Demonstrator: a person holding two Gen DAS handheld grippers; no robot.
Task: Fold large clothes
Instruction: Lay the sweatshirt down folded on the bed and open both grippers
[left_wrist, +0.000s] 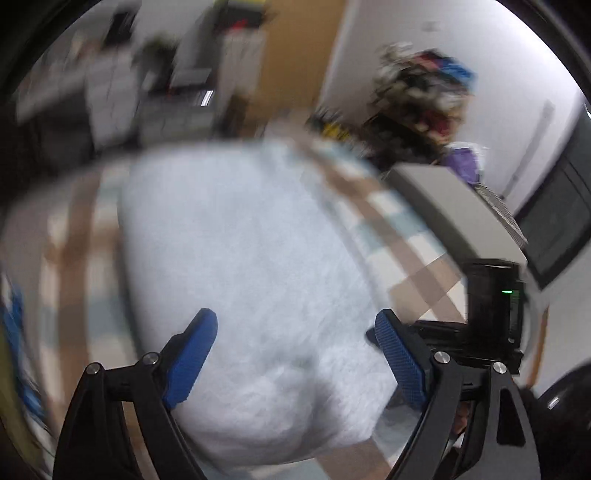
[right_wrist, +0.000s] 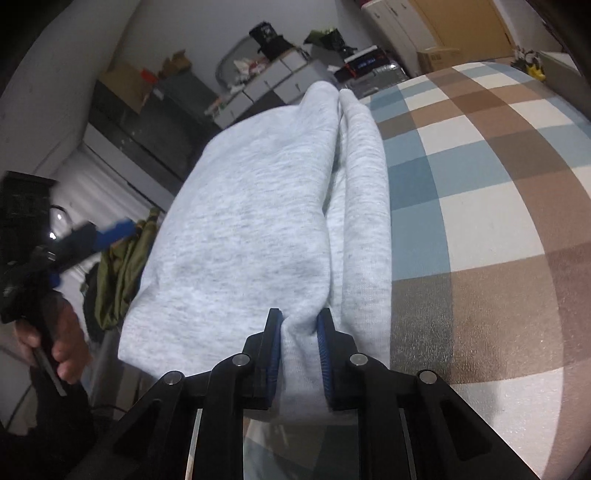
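The left wrist view is blurred: the left gripper hangs with fingers wide over the grey garment on the checked bed, pinching nothing. In the right wrist view, the right gripper holds a fold of garment at the bed's near edge; its lower end is hidden.

A bed with a checked cover in blue, brown and white squares holds the clothes. A big, light grey piece of clothing lies on it, folded long.
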